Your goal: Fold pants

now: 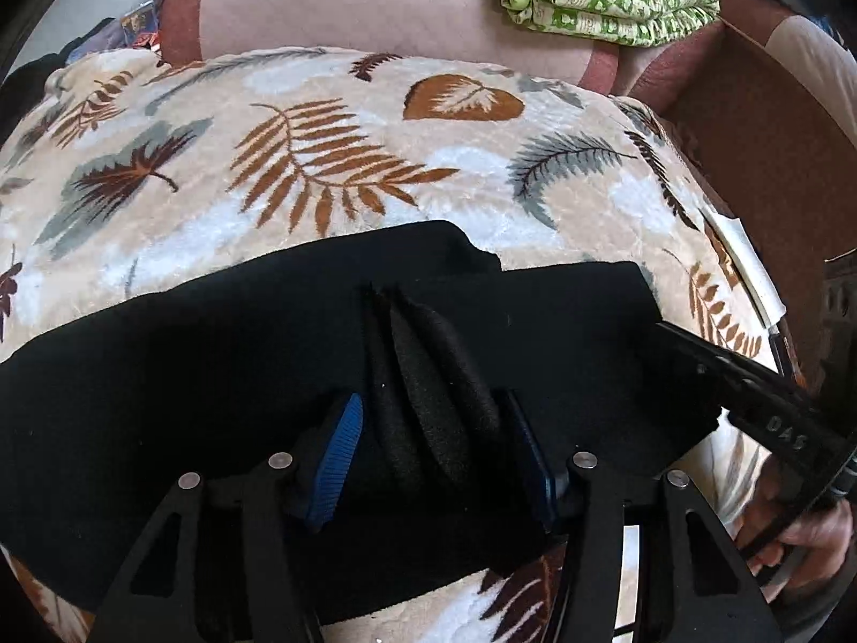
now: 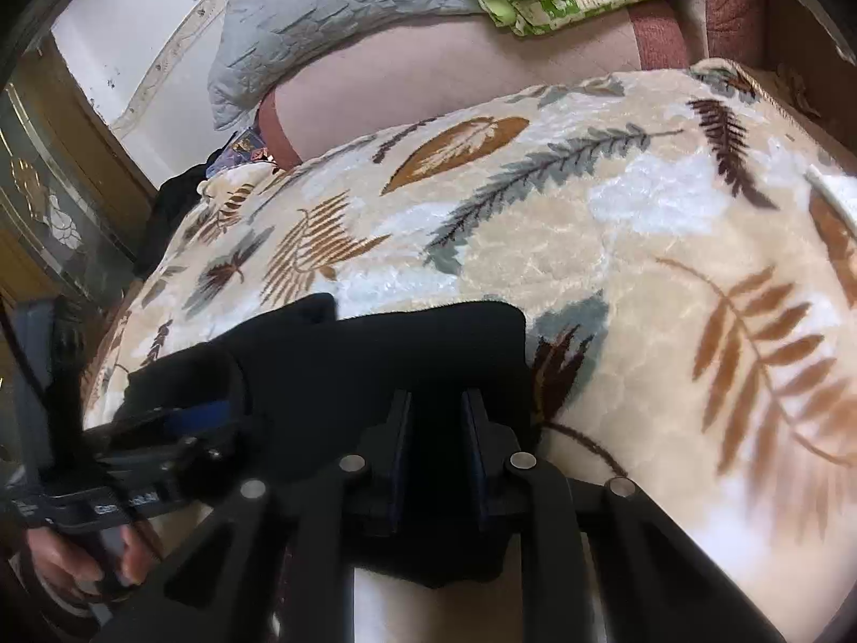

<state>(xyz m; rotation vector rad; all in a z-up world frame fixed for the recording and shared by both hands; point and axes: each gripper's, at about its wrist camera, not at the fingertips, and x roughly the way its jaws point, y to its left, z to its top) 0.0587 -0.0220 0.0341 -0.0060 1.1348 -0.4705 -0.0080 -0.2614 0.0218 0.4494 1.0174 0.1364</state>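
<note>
Pants run past the frame's left edge; right tongs tips buried in black cloth, contact indiscernible.

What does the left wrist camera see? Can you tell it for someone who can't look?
The left tongs straddle a bunched ridge of the black pants lying on a leaf-print blanket. The right tongs reach in from the right edge.

the leaf blanket lies bare beyond the black pants; a green folded cloth blocks the far right corner.
</note>
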